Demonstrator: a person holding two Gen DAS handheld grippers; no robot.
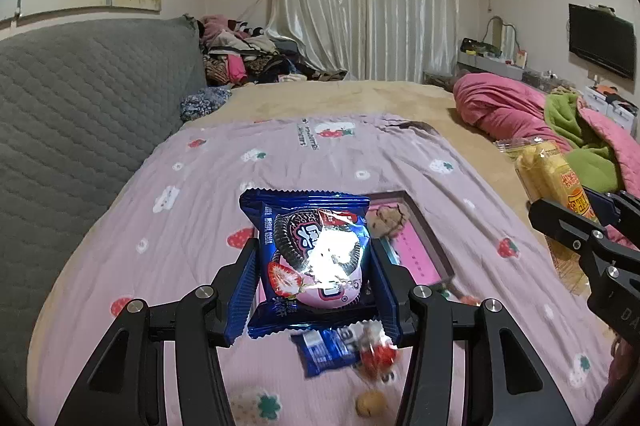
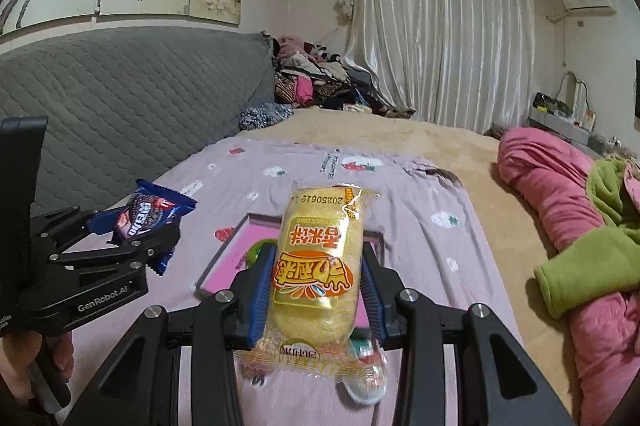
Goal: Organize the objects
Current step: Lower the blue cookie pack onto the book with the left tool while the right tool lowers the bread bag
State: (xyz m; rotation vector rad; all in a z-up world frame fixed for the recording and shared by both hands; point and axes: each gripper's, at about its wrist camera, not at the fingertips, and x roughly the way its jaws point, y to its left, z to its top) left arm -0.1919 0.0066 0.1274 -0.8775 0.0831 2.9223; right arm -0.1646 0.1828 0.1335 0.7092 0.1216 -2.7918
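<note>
**A:** Closest to the lens: left tongs (image 1: 314,266), pads clamped on both sides of a blue cookie packet (image 1: 312,258), lifted clear of the bed (image 1: 192,209). Right tongs?

**B:** Right tongs (image 2: 316,286) gripping a yellow rice-cracker packet (image 2: 316,266) the same way, pads on its long edges, also off the sheet. Both loads hang above the pink tray (image 2: 224,266), landmark from here on.

**A:** What's in the tray already?

**B:** Left cam shows a brown cookie-looking piece (image 1: 390,218) at the tray's far corner. Right cam shows sth green (image 2: 258,252) inside it, mostly hidden behind the tongs, can't ID it.

**A:** And outside the tray?

**B:** On the camera side of the tray: a small blue wrapper (image 1: 326,350), a red-and-white candy (image 1: 378,354) touching it, blurred, and a small tan round piece (image 1: 370,404) nearer still. Right cam has a pale round wrapped thing (image 2: 366,382) on the tray's near side too.

**A:** So progress?

**B:** Early-to-mid, imo. Two packets picked but not yet placed; a few small items left loose on the sheet. Tray has plenty of room, though the two packets are big vs. its floor, so they'd prob. overlap or need laying side by side.
</note>
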